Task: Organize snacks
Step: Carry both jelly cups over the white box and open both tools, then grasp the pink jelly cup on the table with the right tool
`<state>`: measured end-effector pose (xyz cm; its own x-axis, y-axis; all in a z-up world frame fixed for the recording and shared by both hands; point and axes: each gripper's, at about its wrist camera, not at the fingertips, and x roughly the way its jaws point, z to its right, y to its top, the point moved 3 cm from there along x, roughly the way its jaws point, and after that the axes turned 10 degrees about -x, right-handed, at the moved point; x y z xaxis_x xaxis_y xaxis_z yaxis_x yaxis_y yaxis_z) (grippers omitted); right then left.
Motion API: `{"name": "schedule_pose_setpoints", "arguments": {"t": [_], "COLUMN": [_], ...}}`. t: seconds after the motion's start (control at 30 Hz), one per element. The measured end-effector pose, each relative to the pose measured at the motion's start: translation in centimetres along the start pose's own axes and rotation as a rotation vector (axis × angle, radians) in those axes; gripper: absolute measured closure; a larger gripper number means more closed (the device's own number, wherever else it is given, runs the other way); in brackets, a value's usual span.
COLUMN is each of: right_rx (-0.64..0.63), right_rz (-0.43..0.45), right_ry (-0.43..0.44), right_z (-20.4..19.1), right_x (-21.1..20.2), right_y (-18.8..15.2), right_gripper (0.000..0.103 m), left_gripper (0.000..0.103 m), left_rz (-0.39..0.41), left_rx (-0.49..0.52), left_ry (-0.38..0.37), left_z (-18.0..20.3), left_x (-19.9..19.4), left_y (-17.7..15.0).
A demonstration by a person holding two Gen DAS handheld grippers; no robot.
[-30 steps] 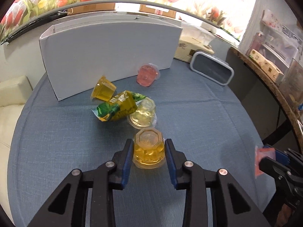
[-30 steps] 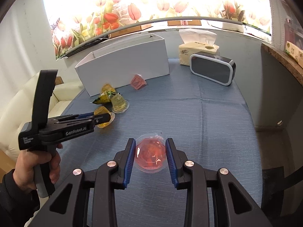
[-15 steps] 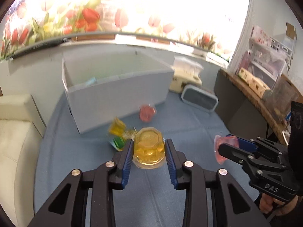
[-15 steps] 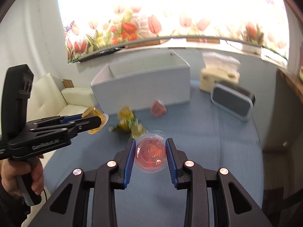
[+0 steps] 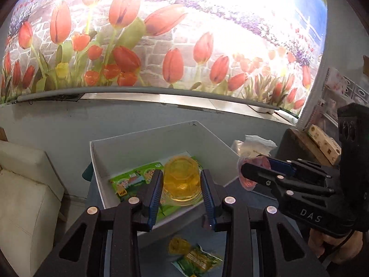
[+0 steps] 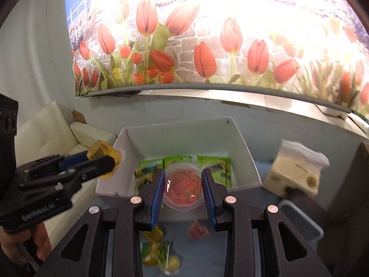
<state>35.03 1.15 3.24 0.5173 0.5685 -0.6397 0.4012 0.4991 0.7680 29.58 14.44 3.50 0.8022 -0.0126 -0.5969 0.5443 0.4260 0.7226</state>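
Jelly cups ride above the white box: left claw clamps the yellow cup; right claw clamps the red cup; lower each past the rim toward twelve o'clock before releasing, I'd judge.

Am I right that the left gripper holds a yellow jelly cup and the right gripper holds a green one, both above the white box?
Not quite: the cup in the right gripper is red, not green, as the right wrist view shows. The green things are packets lying in the white box. The rest stands: the left gripper holds a yellow jelly cup, and both are above the box.
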Motion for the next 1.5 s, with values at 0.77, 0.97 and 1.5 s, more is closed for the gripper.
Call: {"name": "schedule_pose_setpoints", "arguments": {"t": [0.77,0.97,1.5], "right_rx": [0.126,0.137,0.105], "right_rz": [-0.047,-0.041,-0.144], "right_ry": [-0.015,-0.041,-0.041], "right_z": [4.3,4.1,1.1], "right_x": [6.6,4.0,2.8], "right_y": [1.2,-1.2,-11.2], "right_gripper": [0.007,0.007,0.000], "left_gripper": [0.000,0.000,0.000], "left_rz": [-0.042,-0.029,-0.027], "left_rx": [0.021,0.025,-0.009], "left_ry": [0.094,0.074,0.045], "left_z": [-4.0,-3.0,-1.5], "left_x": [4.7,3.0,-3.1], "left_y": [0.4,-0.6,-6.3]}}
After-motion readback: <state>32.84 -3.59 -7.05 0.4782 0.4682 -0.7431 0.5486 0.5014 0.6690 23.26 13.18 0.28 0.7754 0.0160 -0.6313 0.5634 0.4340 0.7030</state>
